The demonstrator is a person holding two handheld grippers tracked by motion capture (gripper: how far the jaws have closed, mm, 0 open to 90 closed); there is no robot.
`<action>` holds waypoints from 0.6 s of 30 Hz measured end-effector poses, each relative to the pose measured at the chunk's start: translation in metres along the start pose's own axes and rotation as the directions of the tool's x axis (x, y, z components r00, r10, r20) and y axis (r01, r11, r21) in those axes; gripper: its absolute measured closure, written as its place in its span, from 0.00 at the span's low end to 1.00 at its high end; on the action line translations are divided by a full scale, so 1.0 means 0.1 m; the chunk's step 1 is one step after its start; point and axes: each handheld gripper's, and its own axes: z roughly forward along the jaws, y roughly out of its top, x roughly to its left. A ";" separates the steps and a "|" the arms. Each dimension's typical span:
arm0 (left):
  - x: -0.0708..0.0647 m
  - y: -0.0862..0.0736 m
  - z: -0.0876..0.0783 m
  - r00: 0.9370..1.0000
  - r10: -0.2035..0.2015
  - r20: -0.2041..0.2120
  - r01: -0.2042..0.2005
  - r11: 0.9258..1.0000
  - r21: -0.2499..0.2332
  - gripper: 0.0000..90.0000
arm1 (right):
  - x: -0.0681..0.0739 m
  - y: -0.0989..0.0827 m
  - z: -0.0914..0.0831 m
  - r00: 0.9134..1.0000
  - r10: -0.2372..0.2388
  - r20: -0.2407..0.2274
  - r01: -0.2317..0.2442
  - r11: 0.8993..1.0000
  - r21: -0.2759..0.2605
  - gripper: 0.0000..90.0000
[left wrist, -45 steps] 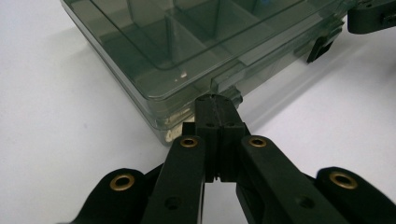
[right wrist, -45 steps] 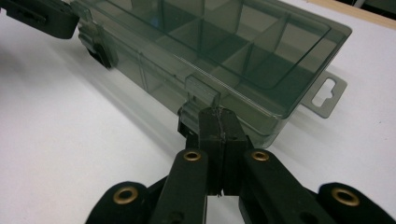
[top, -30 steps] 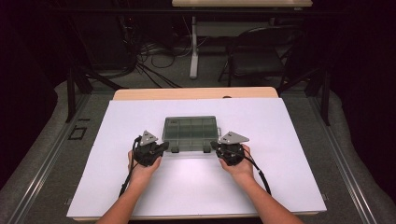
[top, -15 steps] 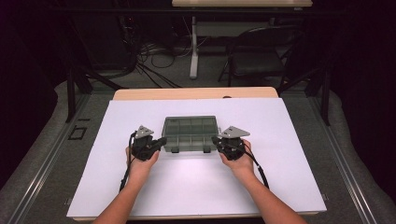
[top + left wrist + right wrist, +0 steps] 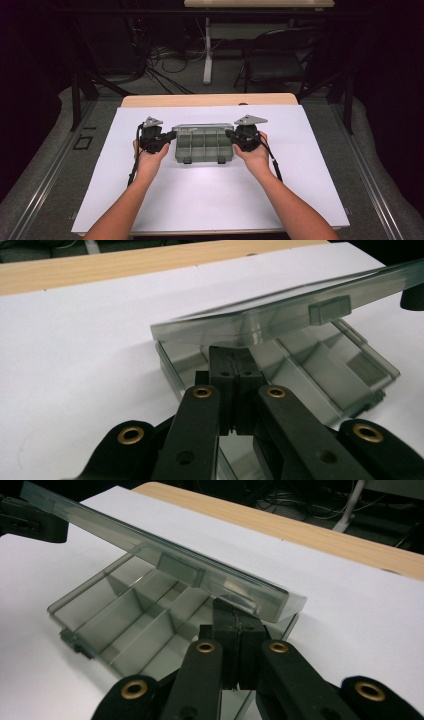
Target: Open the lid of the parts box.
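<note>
Smoky translucent plastic forms the compartment box at the middle of the white table sheet, its hinged lid raised at a slant above the divided tray. Each gripper sits at one end of the box: the left gripper and the right gripper both have their jaws pressed together, tips tucked beneath a lid corner, propping rather than pinching it. The lid could slip off these narrow tips and snap down, or uneven lifting could twist the hinge or drag the light tray. Compared with a second earlier, both hands sit farther up the table and the lid has come up.
</note>
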 end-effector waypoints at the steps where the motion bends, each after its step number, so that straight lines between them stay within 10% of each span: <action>1: 0.01 0.03 0.01 1.000 0.005 -0.001 -0.005 1.000 0.009 1.00 | -0.01 0.03 0.00 1.000 0.002 0.008 -0.002 1.000 0.005 1.00; 18: 0.01 0.44 0.16 0.999 -0.022 -0.036 0.022 1.000 0.006 1.00 | -0.17 0.37 0.16 0.997 0.048 0.052 -0.048 0.999 0.000 1.00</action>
